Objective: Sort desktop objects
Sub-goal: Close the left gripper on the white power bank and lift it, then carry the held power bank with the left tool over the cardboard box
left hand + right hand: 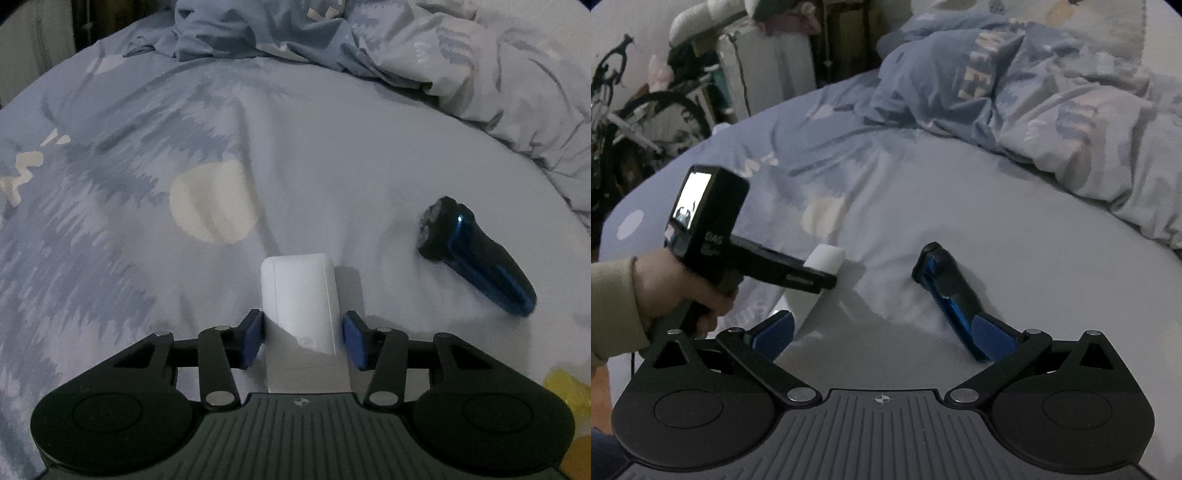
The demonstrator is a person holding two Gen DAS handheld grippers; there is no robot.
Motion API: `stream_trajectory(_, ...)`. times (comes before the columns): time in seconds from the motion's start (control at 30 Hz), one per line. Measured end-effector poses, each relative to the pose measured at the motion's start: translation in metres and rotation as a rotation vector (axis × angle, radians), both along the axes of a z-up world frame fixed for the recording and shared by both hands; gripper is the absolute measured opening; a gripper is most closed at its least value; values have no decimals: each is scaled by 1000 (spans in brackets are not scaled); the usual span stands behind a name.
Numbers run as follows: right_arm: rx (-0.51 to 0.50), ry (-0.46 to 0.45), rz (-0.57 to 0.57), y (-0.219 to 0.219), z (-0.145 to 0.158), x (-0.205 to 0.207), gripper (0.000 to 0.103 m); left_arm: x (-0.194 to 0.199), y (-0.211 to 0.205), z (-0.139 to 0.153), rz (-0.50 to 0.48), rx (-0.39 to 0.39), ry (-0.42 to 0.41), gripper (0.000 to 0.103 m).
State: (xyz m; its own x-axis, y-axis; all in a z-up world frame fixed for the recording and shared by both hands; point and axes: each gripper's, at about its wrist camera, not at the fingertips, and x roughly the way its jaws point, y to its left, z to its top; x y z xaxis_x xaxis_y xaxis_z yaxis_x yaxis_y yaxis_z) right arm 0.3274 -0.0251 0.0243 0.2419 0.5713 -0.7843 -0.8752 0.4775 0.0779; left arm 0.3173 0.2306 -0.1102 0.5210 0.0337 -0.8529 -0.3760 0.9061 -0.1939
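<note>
A white rectangular box point(301, 306) lies between the blue pads of my left gripper point(303, 341). The pads sit close against its two sides, and the box rests on or just above the bed sheet point(332, 166). The box also shows in the right wrist view point(823, 260), partly hidden behind the left gripper's black body point(738, 243). A blue and black electric shaver point(476, 254) lies on the sheet to the right of the box. In the right wrist view the shaver point(951, 295) lies just ahead of my right gripper point(886, 336), which is open wide and empty.
A crumpled blue-grey duvet point(480, 62) is heaped along the far and right side of the bed. Something yellow point(570, 391) shows at the right edge. A bicycle point(635, 122) and cluttered furniture stand beyond the bed's left edge.
</note>
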Motion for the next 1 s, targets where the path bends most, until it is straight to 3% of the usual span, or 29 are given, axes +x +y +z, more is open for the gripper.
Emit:
stream_trajectory(0.53, 107, 28, -88, -42, 28, -71, 103, -85, -7, 51, -26, -7, -139, 48)
stream_trajectory(1.0, 144, 12, -102, -77, 49, -134, 103, -138, -20, 78, -45, 21, -195, 46)
